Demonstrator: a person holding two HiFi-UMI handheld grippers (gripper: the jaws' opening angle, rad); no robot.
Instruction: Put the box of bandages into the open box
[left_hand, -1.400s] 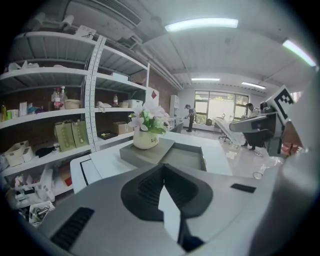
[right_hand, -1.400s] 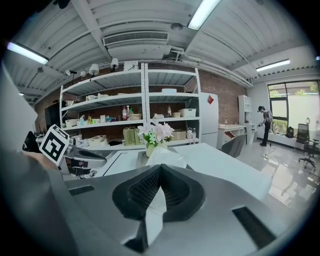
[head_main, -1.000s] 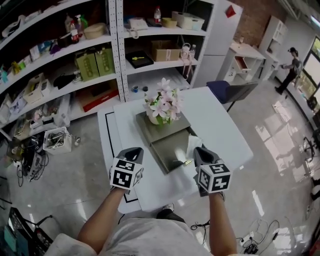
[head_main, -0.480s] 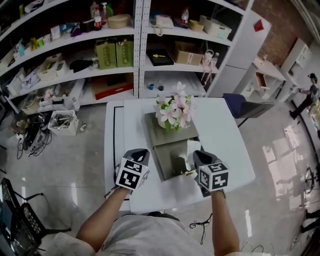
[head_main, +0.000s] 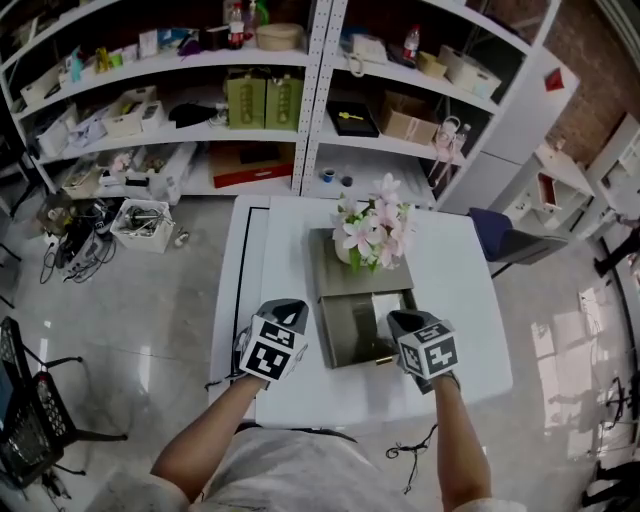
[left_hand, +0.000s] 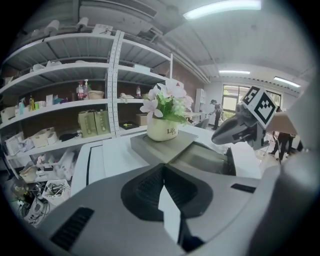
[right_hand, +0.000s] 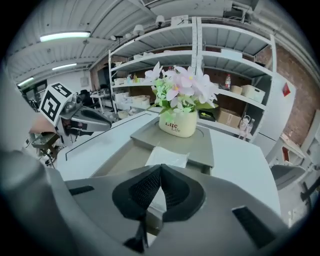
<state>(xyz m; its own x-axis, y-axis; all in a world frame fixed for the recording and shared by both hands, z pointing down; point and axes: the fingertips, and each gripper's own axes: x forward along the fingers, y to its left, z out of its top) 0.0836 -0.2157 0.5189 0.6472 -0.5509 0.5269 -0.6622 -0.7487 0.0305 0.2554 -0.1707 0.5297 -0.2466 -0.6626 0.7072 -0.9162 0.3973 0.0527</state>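
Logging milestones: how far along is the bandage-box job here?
Done, it seems: a flat white pack, likely the bandages, lies inside the open grey box, near the potted flowers. In hand: nothing; left gripper and right gripper are both shut and empty, flanking the box. Left: nothing visible.

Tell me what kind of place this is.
Probably a lab or workroom with storage: open metal shelving crammed with boxes and bottles, tangled cables on the glossy floor, and a white table holding potted flowers.
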